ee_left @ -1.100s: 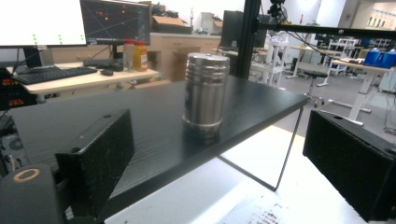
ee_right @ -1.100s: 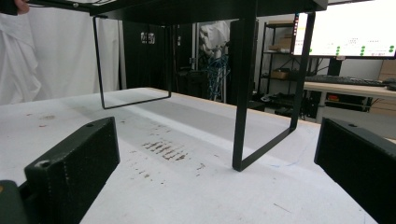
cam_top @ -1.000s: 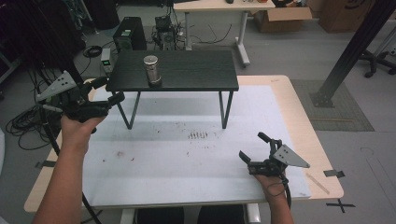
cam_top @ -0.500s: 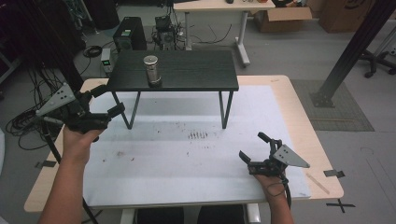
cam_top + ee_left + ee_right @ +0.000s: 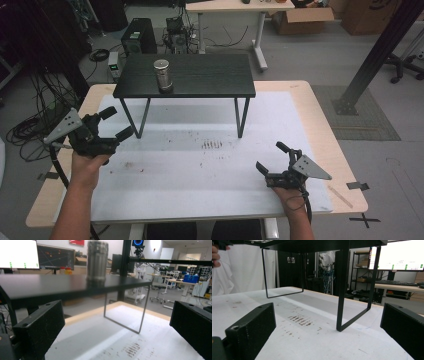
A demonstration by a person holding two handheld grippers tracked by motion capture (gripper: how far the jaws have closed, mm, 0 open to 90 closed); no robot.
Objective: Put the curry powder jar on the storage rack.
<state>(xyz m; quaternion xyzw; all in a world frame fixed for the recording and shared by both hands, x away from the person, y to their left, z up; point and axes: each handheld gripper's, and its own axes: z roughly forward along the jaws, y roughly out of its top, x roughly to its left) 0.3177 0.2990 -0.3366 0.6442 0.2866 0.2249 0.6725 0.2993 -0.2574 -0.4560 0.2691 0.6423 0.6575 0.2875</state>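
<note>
Black and low, a small raised shelf [image 5: 200, 75] on 2 thin metal leg frames stands at the far side of the white mat [image 5: 200, 170] that covers the wooden table [image 5: 320, 115]. A ribbed metal canister [image 5: 162, 75] stands upright on the shelf's top, toward its left end; in the left gripper view it rises blurred above the shelf edge [image 5: 75, 287]. The left gripper [image 5: 116, 123] is held above the mat's left edge, just beside the shelf's left leg, its jaws spread wide with nothing between them. The right gripper [image 5: 272, 158] sits low near the mat's front right, well apart from the shelf, its jaws likewise wide apart and empty. Brownish smudges [image 5: 212, 145] mark the mat in front of the shelf, and they show between the jaws in the right gripper view [image 5: 299, 320].
</note>
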